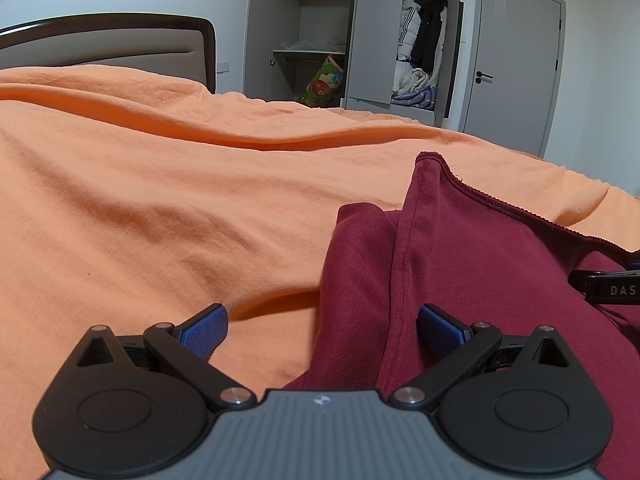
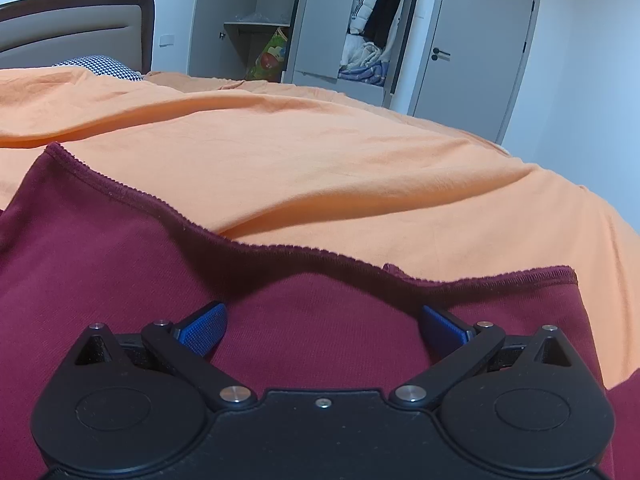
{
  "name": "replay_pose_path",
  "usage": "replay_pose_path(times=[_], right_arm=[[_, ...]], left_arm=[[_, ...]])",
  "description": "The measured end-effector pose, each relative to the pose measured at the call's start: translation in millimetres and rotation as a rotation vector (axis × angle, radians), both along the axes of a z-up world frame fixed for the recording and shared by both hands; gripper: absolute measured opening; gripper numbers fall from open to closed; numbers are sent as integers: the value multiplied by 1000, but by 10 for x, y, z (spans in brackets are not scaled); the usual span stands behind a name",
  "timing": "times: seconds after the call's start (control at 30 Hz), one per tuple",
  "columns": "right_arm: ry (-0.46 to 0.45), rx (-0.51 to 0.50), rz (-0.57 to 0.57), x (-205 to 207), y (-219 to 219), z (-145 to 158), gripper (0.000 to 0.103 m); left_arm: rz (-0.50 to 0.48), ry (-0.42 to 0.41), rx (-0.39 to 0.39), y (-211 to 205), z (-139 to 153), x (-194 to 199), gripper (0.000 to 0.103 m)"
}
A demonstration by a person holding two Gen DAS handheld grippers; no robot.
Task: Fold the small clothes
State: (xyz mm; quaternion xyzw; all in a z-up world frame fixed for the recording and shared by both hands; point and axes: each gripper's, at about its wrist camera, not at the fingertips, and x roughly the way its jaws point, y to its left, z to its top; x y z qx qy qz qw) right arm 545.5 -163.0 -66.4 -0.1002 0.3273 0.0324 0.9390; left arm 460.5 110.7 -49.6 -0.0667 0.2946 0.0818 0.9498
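A dark red knit garment lies on the orange bedsheet. In the left wrist view its folded left edge runs between my left gripper's blue pads, which stand wide apart and open over the cloth's side. The right gripper shows as a black part at that view's right edge, resting on the garment. In the right wrist view the garment fills the foreground with its stitched hem running across. My right gripper hovers open above it, nothing between the pads.
The orange sheet stretches far ahead with soft folds. A padded headboard stands at the back left. Beyond the bed are an open grey wardrobe with hanging clothes and a shut grey door.
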Motion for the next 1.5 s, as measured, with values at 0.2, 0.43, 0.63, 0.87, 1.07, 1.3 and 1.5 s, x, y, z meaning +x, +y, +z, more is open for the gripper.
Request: replay_pose_path(times=[0.2, 0.43, 0.63, 0.87, 1.07, 1.3, 1.5], right_arm=[[23, -4, 9, -221, 5, 71, 103], [-24, 10, 15, -746, -51, 133, 103], [-92, 17, 60, -1383, -122, 72, 103], [-94, 69, 48, -1742, -234, 54, 103], [-139, 33, 54, -1877, -179, -14, 103], [-172, 17, 51, -1927, -175, -71, 103], [-174, 35, 51, -1921, -200, -84, 103]], left_arm=[[0, 0, 1, 1, -2, 1, 102], [-4, 0, -6, 20, 25, -8, 102], [-6, 24, -10, 28, 161, -38, 103], [22, 21, -11, 32, 294, -248, 103], [84, 23, -47, 82, 438, -370, 103], [112, 66, -39, 46, 518, -434, 103], [113, 113, -49, 31, 421, -445, 103]])
